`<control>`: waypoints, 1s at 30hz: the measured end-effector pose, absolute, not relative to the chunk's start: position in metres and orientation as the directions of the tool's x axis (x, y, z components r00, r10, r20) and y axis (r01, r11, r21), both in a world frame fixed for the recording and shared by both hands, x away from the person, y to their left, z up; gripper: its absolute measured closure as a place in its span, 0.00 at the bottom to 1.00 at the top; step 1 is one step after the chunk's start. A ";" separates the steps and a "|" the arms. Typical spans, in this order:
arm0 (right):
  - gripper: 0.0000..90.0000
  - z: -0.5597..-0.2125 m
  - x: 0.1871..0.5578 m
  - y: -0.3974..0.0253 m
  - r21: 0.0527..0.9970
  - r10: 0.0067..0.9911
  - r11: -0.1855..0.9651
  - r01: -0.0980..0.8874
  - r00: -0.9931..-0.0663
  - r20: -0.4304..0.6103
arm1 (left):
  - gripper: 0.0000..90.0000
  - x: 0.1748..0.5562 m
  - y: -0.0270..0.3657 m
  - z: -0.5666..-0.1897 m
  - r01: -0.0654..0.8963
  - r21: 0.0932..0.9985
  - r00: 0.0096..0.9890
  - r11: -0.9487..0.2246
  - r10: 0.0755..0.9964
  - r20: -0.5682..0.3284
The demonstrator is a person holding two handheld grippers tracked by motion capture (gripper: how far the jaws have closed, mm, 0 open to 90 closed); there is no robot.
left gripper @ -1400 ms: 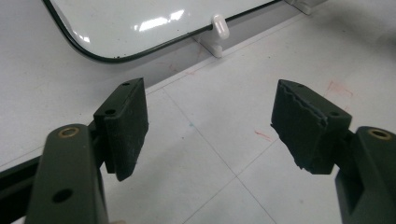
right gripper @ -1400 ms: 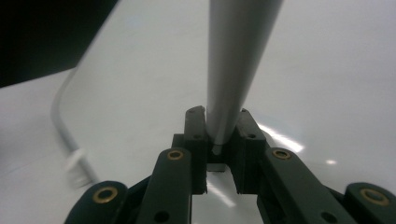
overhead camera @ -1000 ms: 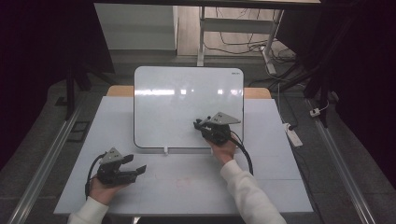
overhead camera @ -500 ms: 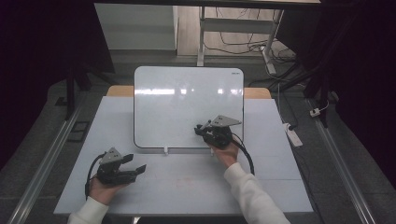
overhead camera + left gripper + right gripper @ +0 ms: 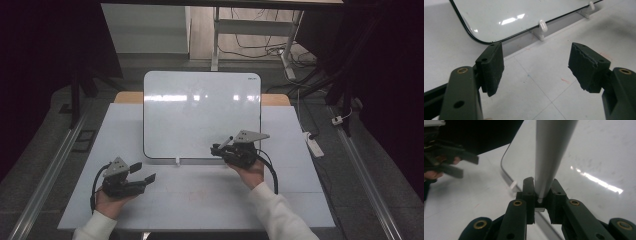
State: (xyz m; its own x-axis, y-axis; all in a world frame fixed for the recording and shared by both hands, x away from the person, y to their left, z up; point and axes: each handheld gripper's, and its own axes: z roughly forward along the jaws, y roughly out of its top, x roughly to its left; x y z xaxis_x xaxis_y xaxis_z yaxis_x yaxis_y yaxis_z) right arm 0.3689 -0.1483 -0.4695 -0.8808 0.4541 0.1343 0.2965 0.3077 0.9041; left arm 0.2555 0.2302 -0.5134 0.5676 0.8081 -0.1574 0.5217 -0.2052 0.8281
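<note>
Marker [image 5: 551,155] clamped in right gripper [image 5: 541,192] fingers over whiteboard [image 5: 200,115]; left gripper [image 5: 536,65] fingers wide.

Left gripper [image 5: 143,172] rests low at the near left in the left hand [image 5: 111,199], jaws spread wide apart. Right gripper [image 5: 220,148] sits at centre right in the right hand [image 5: 248,171], jaws clamped on a grey pen [image 5: 550,155], pointing left.

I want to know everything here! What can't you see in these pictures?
- Pen: right claw view, its tip runs off the top edge.
- Whiteboard: high view, the corner mark is too small to read.
- Left claw: right claw view, blurred.
- Whiteboard's far part: left claw view, cut off by the top edge.
</note>
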 end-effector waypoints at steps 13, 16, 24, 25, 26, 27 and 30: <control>0.87 -0.479 0.348 -0.144 0.883 0.368 0.346 0.318 -0.912 0.185 | 0.34 0.253 0.231 -0.510 0.489 0.852 0.561 -0.186 0.816 -0.143; 0.87 -0.482 0.347 -0.140 0.876 0.360 0.358 0.324 -0.913 0.191 | 0.33 0.253 0.230 -0.507 0.482 0.855 0.561 -0.189 0.817 -0.136; 0.87 -0.485 0.344 -0.133 0.871 0.339 0.368 0.326 -0.919 0.201 | 0.32 0.257 0.196 -0.480 0.402 0.880 0.636 -0.254 0.769 -0.068; 0.87 -0.485 0.344 -0.132 0.870 0.338 0.367 0.328 -0.919 0.204 | 0.32 0.259 0.190 -0.478 0.393 0.881 0.648 -0.265 0.759 -0.061; 0.87 -0.485 0.344 -0.132 0.870 0.338 0.367 0.328 -0.919 0.204 | 0.32 0.259 0.190 -0.478 0.393 0.881 0.648 -0.265 0.759 -0.061; 0.87 -0.485 0.343 -0.131 0.870 0.334 0.365 0.332 -0.919 0.210 | 0.32 0.261 0.182 -0.475 0.383 0.882 0.661 -0.275 0.749 -0.053; 0.87 -0.486 0.341 -0.127 0.870 0.325 0.366 0.331 -0.921 0.214 | 0.32 0.269 0.158 -0.465 0.355 0.886 0.698 -0.299 0.715 -0.038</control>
State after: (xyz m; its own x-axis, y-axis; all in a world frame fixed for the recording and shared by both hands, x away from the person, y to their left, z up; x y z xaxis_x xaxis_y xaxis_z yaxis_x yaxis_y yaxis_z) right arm 0.3414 -0.1265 -0.4855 -0.9212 0.3252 0.2138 0.3311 0.3662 0.8696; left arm 0.2689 0.1584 -0.4654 0.6982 0.7149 -0.0384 0.3546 -0.2987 0.8860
